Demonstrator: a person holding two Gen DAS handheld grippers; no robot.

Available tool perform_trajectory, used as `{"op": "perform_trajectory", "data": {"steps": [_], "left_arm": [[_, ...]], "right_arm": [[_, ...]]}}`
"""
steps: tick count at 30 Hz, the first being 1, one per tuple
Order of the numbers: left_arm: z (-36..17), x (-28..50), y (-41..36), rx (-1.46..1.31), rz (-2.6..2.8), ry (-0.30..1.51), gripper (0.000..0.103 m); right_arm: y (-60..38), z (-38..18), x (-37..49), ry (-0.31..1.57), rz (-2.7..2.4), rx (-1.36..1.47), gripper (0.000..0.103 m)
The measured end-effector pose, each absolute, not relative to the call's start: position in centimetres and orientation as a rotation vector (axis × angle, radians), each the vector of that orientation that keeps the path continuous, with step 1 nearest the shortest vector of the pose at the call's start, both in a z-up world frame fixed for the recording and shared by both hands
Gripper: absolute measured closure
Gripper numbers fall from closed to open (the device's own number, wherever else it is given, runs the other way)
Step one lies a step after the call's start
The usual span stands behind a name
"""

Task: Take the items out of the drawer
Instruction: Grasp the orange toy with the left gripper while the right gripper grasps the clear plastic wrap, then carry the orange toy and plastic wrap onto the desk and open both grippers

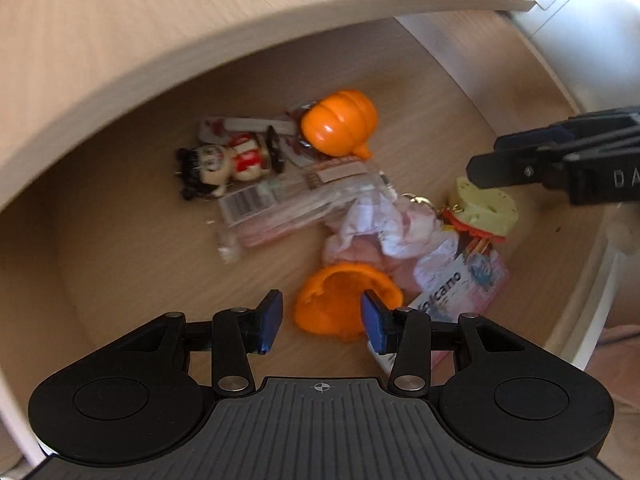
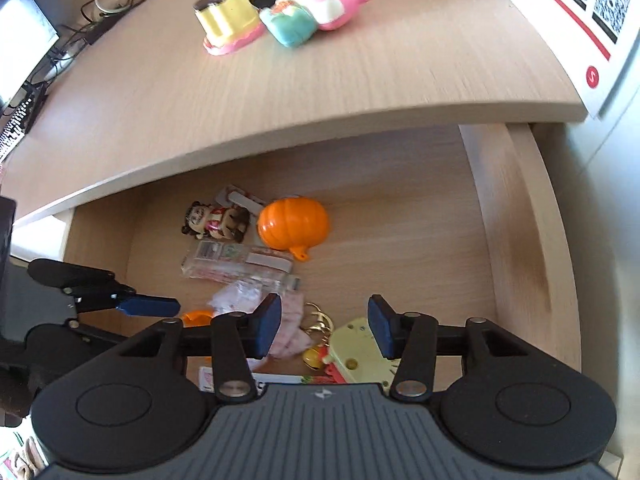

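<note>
Drawer (image 2: 400, 208) open under desk top (image 2: 280, 92). Left gripper (image 1: 322, 318) part open, empty, above hollow orange half-shell (image 1: 340, 300). Right gripper (image 2: 324, 330) part open, empty, over yellow cheese-like toy (image 2: 356, 352). Orange pumpkin (image 2: 293, 222) and doll figure (image 2: 216, 220) further back in drawer. Three soft toys (image 2: 280, 12) on desk top.

Warm daylight, shaded drawer (image 1: 120, 208) interior, motion blur, strong fisheye bending at edges.
</note>
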State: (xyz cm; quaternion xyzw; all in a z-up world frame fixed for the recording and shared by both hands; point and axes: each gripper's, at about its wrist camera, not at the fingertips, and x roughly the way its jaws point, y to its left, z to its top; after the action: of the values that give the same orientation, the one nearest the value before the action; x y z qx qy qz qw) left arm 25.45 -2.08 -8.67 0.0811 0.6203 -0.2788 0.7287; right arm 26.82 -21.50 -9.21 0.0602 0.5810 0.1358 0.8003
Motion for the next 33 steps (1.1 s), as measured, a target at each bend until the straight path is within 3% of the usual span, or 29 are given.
{"op": "perform_trajectory", "data": {"steps": [1,2,3,5,8,14,17,22,24,25,26,33], "left_arm": [[-8.9,25.4,-2.3,0.177,-0.624,1.368,0.058],[-9.1,25.4,-2.4,0.173,-0.634,1.371,0.066],[-9.2,25.4,-2.5,0.170,-0.641,1.376,0.083],[-9.6,25.4,-2.2,0.160,-0.620,1.416,0.087],[-9.8,25.7,-1.3,0.079,-0.576,1.480,0.087],[-7.2,24.0,1.7,0.031,-0.500,1.435,0.088],[-5.2,22.7,3.3,-0.016,-0.453,1.412,0.089],[-2.4,20.8,4.8,-0.047,-0.434,1.345,0.089],[-1.6,20.4,5.6,-0.063,-0.434,1.326,0.089],[-1.4,20.0,5.8,-0.079,-0.436,1.319,0.089],[-1.1,19.5,5.8,-0.088,-0.438,1.310,0.089],[5.1,18.1,6.3,-0.120,-0.493,1.141,0.089]], "right_arm": [[-21.4,-9.1,26.7,1.247,0.289,0.125,0.055],[-21.6,-9.1,26.6,1.248,0.288,0.124,0.055],[-21.8,-8.8,26.4,1.248,0.287,0.126,0.055],[-22.1,-8.8,26.6,1.248,0.288,0.139,0.055],[-21.9,-9.0,26.9,1.253,0.296,0.153,0.055],[-19.0,-9.6,27.4,1.266,0.375,0.118,0.054],[-17.2,-10.2,27.7,1.306,0.440,0.101,0.043],[-13.1,-12.8,27.8,1.386,0.491,-0.045,0.043],[-11.9,-13.5,27.6,1.411,0.479,-0.120,0.056],[-11.5,-13.5,27.4,1.413,0.473,-0.147,0.077],[-11.4,-13.2,27.2,1.412,0.473,-0.153,0.089],[-14.6,-3.8,24.4,1.202,0.471,0.006,0.095]]}}
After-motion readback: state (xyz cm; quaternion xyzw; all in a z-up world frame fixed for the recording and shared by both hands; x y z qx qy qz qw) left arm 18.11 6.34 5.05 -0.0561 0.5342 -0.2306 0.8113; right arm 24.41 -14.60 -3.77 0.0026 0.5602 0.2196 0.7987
